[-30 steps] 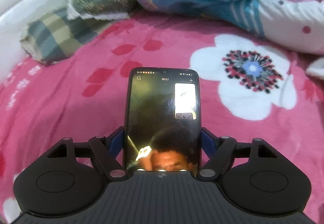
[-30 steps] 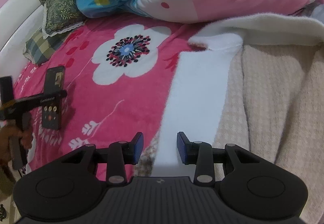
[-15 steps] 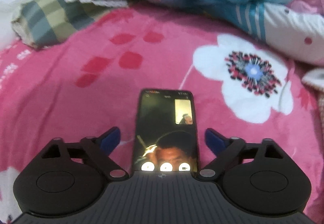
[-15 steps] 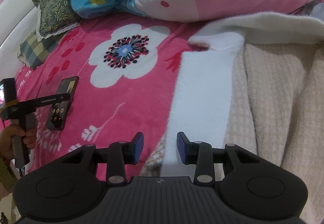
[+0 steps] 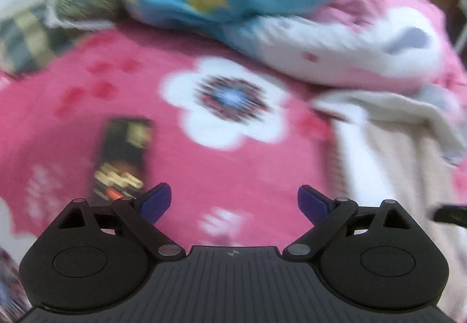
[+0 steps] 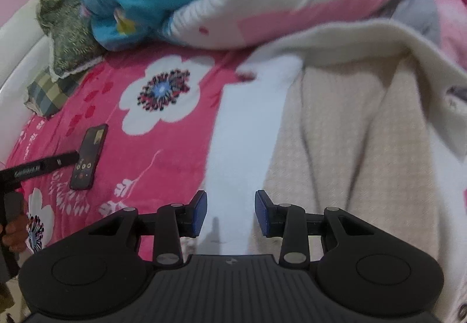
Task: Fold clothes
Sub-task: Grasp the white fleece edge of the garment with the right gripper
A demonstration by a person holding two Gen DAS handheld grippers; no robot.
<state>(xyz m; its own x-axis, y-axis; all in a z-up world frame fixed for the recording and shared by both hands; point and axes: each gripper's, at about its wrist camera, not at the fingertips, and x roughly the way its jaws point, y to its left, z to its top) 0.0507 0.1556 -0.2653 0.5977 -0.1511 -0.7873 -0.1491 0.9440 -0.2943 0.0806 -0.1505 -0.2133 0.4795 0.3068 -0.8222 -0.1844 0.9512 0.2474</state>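
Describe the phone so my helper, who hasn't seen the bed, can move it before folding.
Start at the pink blanket with its big white flower. Below and left of that flower lies the phone, a dark slab, screen up and lit. It is the only hard, glossy thing among the soft bedding.

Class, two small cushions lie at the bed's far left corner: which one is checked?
The lower grey-and-yellow plaid cushion, nearer the phone; the mottled green cushion above it has a white trim.

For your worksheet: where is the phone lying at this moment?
The phone lies flat on the pink blanket, left in the right wrist view, below-left of the white flower print, beside the open left hand-held gripper.
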